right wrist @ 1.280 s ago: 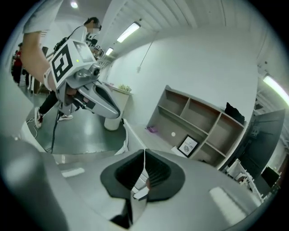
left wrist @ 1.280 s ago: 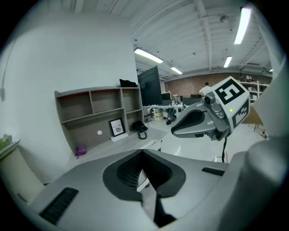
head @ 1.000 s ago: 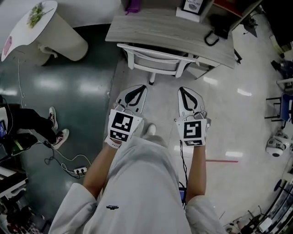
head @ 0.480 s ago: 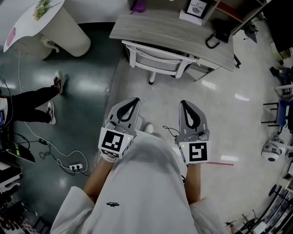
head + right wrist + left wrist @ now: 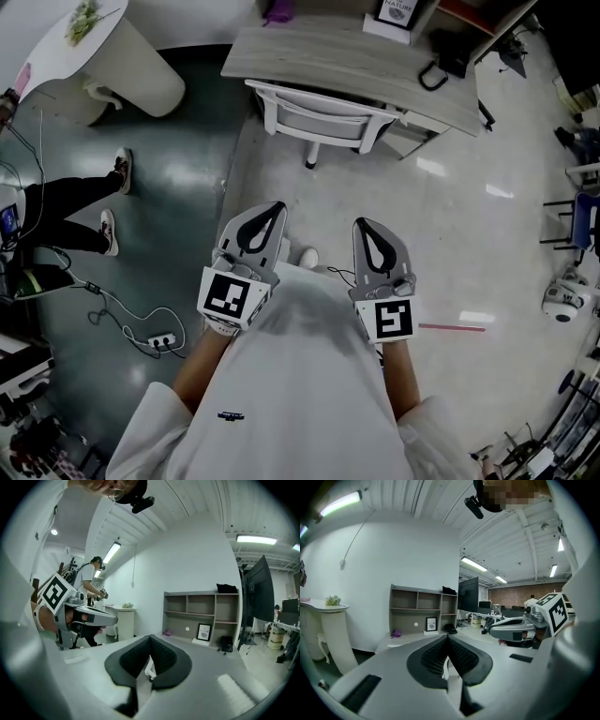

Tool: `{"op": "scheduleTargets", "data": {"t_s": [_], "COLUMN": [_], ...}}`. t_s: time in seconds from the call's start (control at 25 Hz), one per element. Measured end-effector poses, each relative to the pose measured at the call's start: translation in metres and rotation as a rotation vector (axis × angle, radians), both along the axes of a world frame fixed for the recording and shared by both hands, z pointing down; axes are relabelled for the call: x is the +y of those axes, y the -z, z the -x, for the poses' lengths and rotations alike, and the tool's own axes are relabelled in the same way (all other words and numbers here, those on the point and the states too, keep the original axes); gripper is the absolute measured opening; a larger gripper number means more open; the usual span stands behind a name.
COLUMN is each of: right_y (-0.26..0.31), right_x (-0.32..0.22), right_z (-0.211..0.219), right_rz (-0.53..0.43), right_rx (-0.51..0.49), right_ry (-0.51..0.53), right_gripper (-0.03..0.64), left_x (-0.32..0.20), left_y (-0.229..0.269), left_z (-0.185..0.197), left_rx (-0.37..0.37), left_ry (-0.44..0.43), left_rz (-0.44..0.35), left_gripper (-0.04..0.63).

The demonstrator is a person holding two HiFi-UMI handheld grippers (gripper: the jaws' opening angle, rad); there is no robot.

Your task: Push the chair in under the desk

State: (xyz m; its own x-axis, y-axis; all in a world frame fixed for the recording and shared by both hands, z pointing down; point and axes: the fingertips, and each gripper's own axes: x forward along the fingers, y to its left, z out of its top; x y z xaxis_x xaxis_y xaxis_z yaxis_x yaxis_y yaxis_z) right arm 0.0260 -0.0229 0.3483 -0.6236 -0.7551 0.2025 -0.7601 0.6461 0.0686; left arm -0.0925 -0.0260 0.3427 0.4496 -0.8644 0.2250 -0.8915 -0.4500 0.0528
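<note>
A white chair (image 5: 321, 120) stands tucked against the front edge of the grey wooden desk (image 5: 319, 56), its seat mostly under the top. My left gripper (image 5: 273, 206) is shut and empty, held close to my body well short of the chair. My right gripper (image 5: 363, 225) is shut and empty beside it, also apart from the chair. In the left gripper view the shut left gripper (image 5: 448, 636) points toward the desk (image 5: 401, 640) and its shelf unit (image 5: 423, 611). A sliver of the chair (image 5: 150, 668) shows between the jaws of the right gripper (image 5: 150, 637) in the right gripper view.
A white curved counter (image 5: 89, 56) with a small plant stands at the left. A seated person's legs (image 5: 80, 206) and floor cables with a power strip (image 5: 161, 340) lie left. A framed picture (image 5: 395, 13) and black object (image 5: 441, 67) sit on the desk. Equipment lines the right wall.
Both grippers have drawn back from the chair toward my body and risen a little. The chair and desk now look farther off. The person's legs at left have shifted.
</note>
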Motion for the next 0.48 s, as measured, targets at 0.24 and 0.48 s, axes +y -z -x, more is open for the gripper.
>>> {"op": "scheduleTargets", "data": {"t_s": [0.24, 0.48], "right_y": [0.013, 0.017], "right_x": [0.006, 0.015], "right_z": [0.005, 0.001], "right_rz": [-0.027, -0.028], "right_rx": [-0.070, -0.081], "right_ry": [0.001, -0.018], "right_gripper": [0.012, 0.011], "left_x": [0.010, 0.014], "left_y": [0.007, 0.013], "left_z": [-0.009, -0.015], "left_rx": [0.004, 0.005], "left_ry": [-0.016, -0.042], "left_rz": [-0.016, -0.034], "left_gripper": [0.007, 0.007]}}
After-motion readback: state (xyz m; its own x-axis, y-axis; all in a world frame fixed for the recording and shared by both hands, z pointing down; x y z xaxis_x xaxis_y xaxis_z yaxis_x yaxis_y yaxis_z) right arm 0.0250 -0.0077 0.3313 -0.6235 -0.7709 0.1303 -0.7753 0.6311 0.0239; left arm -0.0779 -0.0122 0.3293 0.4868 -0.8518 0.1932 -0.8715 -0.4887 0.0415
